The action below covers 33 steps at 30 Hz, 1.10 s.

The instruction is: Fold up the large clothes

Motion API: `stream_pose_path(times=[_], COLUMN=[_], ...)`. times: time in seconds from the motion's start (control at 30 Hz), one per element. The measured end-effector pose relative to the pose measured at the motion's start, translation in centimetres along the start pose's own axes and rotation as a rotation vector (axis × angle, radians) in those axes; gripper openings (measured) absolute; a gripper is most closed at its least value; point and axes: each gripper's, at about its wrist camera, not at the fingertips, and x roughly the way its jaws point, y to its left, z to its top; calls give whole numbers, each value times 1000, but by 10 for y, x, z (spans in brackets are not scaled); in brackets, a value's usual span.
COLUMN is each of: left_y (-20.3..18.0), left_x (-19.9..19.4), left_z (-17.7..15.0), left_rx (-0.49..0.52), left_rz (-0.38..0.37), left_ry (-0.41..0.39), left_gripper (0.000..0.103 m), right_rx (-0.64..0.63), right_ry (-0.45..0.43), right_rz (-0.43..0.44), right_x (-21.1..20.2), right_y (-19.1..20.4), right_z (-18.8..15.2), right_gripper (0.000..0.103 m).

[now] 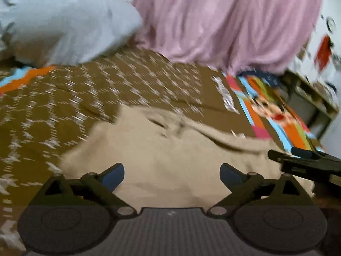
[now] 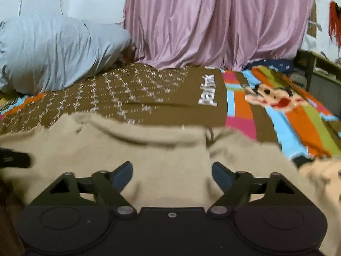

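A large beige garment of soft knit-looking cloth (image 1: pixel 170 149) lies spread on a bed, filling the lower middle of both wrist views, on top of a brown bedcover with a small white repeating pattern (image 1: pixel 85 93). In the right wrist view its far hem runs across the middle of the frame, with a shallow crease and a small dark loop or cord near the centre right; what that loop is cannot be made out. The left gripper (image 1: pixel 172 176) hovers over the cloth with its blue-padded fingers (image 1: pixel 113 178) spread wide, nothing between them. The right gripper (image 2: pixel 172 175) likewise has its fingers apart over the beige cloth and pinches nothing; its black tip also pokes in at the right edge of the left view. By its look the garment is light, limp and thick enough to bunch: it will sag and drape between two holds rather than keep any shape, and it should drag a little on the bedcover rather than slide freely. It is not fragile. The sensible holds are on an edge or corner, one gripper at each end of the same hem, pinching through all the layers so that the fold lifts evenly. Behind, in the upper frame, hang a pink pleated curtain (image 2: pixel 213 25) and a pale grey-blue pillow (image 2: pixel 53 53), with a striped cartoon-print sheet (image 2: pixel 287 111) at right.
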Motion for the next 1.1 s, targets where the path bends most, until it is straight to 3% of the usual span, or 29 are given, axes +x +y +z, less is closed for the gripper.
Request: stream_pose_path(times=[0.13,0.27,0.47,0.53,0.67,0.8,0.9,1.0,1.1], left_y=[31,65,96,97,89,85,85,86,88], left_x=[-20,-19,0,3,11,23,28,33,37], left_z=[7,6,6,8,8,12,16,19,23], left_rx=[-66,-143,-329,-321,-276,-264,-256,-263,-277], left_rz=[90,131,9,20,45,111,136,190,202], left_ry=[-54,-29,11,23,66,125,156,206,247], left_gripper=[102,102,102,102,102,100,99,84,59], right_rx=[-105,-168,-228,-192,-147,-129,-184,-224,-167], right_ry=[33,196,189,180,80,7,-1,-3,4], right_rz=[-27,-80,-122,-90,-72,-50,-43,-66,-52], right_x=[47,96,102,96,41,-14,-29,-27,-19], right_y=[14,30,44,37,31,38,51,61,55], right_z=[25,21,0,3,7,-8,-27,-50,-64], right_gripper=[84,80,81,81,82,84,86,86,86])
